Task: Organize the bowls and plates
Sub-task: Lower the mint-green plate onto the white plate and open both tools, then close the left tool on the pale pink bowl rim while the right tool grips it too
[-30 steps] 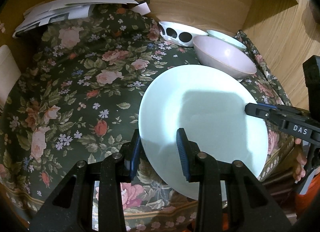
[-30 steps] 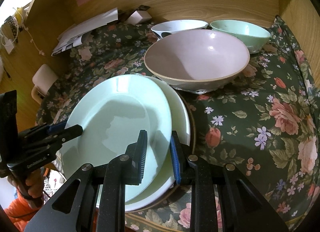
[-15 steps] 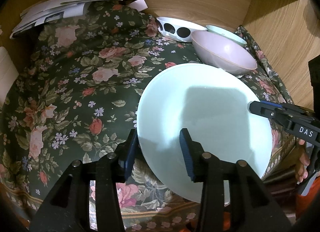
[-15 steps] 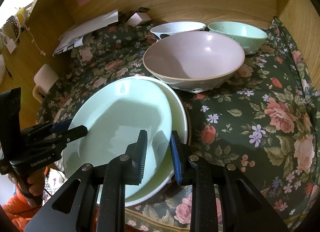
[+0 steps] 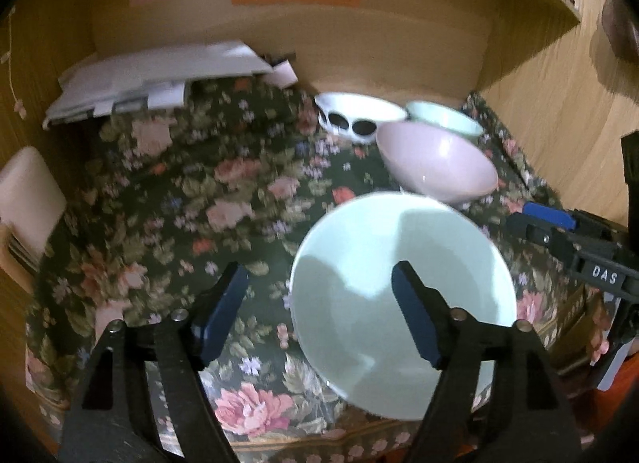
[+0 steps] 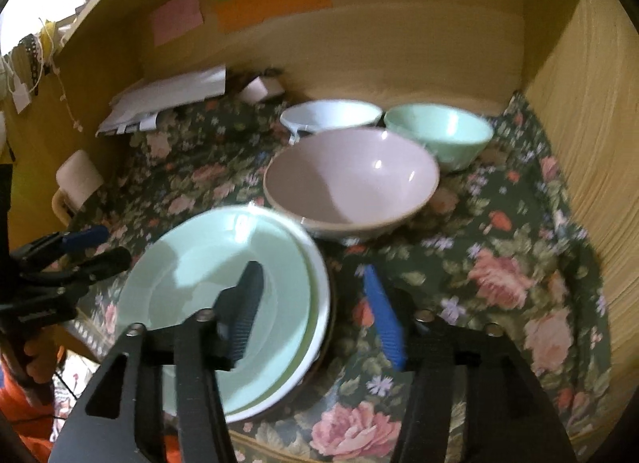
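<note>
A pale green plate (image 5: pixel 399 291) (image 6: pixel 215 287) lies on top of a stack of plates (image 6: pixel 319 303) at the table's front edge. My left gripper (image 5: pixel 319 311) is open and hangs over the plate's left rim, holding nothing. My right gripper (image 6: pixel 315 315) is open over the stack's right rim, also empty. Behind the stack stand a large pink bowl (image 5: pixel 439 167) (image 6: pixel 351 179), a white bowl with black spots (image 5: pixel 355 115) (image 6: pixel 331 115) and a small green bowl (image 5: pixel 443 119) (image 6: pixel 439 135).
A floral cloth (image 5: pixel 179 203) (image 6: pixel 499 263) covers the table inside a wooden alcove. White papers (image 5: pixel 159 79) (image 6: pixel 167 99) lie at the back left. A cream object (image 5: pixel 28 199) (image 6: pixel 78 179) sits at the left edge. Wooden walls (image 6: pixel 591 123) close the back and right.
Both grippers have opened and let go of the green plate. The plate now lies flat on the stack. Both grippers have pulled back and up.
</note>
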The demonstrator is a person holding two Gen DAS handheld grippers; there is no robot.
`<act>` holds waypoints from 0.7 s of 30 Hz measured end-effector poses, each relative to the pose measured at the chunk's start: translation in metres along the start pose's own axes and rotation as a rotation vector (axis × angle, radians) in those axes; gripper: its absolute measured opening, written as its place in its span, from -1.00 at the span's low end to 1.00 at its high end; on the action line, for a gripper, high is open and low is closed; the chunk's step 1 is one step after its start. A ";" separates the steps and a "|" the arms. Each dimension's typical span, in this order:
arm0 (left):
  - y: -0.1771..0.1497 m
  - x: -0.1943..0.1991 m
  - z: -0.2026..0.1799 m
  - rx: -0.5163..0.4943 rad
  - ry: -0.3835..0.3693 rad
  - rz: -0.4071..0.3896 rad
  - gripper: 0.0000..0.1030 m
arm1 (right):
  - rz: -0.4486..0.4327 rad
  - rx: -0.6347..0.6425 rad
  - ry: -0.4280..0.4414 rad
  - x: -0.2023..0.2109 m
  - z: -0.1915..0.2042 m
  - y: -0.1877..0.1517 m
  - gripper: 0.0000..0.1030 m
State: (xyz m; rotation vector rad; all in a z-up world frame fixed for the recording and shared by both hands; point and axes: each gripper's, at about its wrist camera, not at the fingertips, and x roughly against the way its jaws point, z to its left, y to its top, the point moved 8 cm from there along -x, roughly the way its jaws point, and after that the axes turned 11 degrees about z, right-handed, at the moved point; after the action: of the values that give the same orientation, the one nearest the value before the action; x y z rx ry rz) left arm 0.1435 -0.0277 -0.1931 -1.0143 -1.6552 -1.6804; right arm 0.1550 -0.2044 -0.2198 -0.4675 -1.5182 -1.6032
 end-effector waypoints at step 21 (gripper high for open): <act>0.088 -0.044 -0.032 0.001 -0.019 0.016 0.72 | -0.084 -0.040 -0.058 -0.007 -0.046 0.052 0.45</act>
State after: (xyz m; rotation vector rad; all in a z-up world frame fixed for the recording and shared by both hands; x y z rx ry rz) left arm 0.2360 -0.0708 -0.1784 -1.0434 -1.6563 -1.6641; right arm 0.2124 -0.2397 -0.2014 -0.4810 -1.5700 -1.7008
